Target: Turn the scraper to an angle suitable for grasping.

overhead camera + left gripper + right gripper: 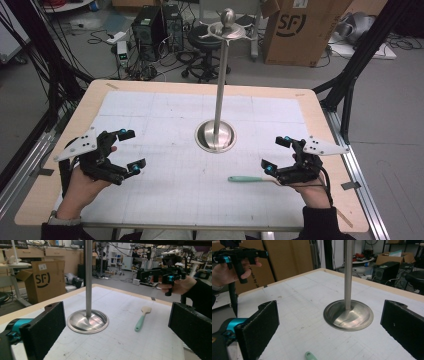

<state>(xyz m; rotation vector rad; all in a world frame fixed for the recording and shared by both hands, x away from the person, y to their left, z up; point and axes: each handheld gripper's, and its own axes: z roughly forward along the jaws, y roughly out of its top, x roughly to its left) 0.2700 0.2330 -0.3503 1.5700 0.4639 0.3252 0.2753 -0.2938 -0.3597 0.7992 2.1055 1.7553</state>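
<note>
floor: grey [395, 125]; cardboard box [300, 30]; black stool [205, 42]; computer tower [149, 32]

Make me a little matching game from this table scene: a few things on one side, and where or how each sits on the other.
Things:
1. metal stand
2. green-handled spatula
3. left gripper
4. cardboard box

Places or states:
A. lying flat near the right gripper
B. on the floor beyond the table
C. upright at the table's middle
D. held open above the mat

Pairs: 1-C, 2-A, 3-D, 4-B
</note>
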